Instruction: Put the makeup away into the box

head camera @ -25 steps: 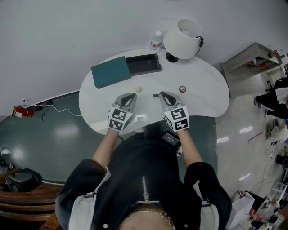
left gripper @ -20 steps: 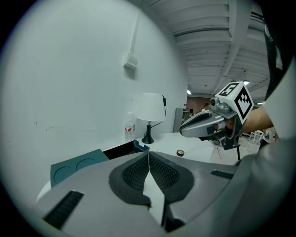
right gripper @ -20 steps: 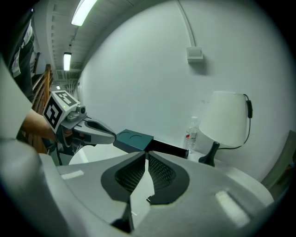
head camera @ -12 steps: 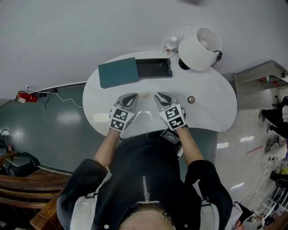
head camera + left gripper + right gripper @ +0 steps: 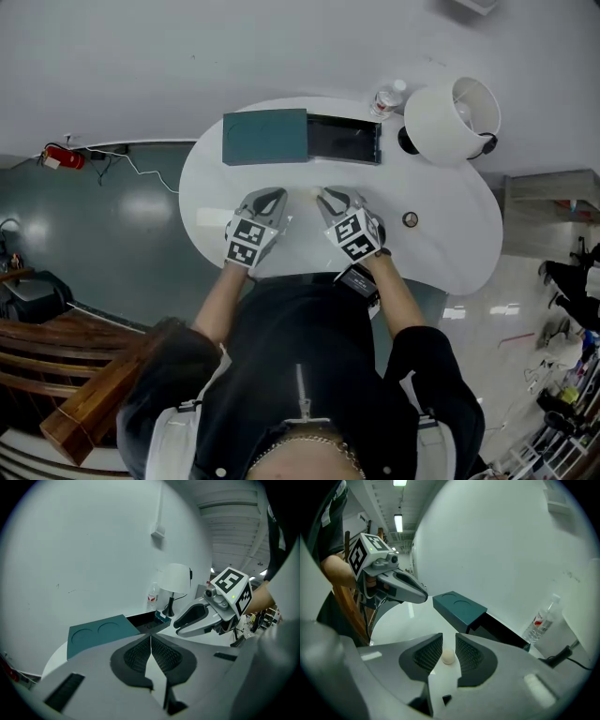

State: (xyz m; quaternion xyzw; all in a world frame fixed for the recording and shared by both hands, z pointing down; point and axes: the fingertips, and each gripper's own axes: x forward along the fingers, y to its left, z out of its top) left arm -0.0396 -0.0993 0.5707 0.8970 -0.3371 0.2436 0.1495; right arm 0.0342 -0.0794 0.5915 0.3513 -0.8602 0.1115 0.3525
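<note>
straddling a cream ball (image 5: 448, 656) clear only in its view, right hand-held gripper (image 5: 448, 639) just opened.

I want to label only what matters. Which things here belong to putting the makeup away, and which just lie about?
Job: beige ball, small round case (probably makeup), box, lid.
Lying about: lamp, bottle.
</note>
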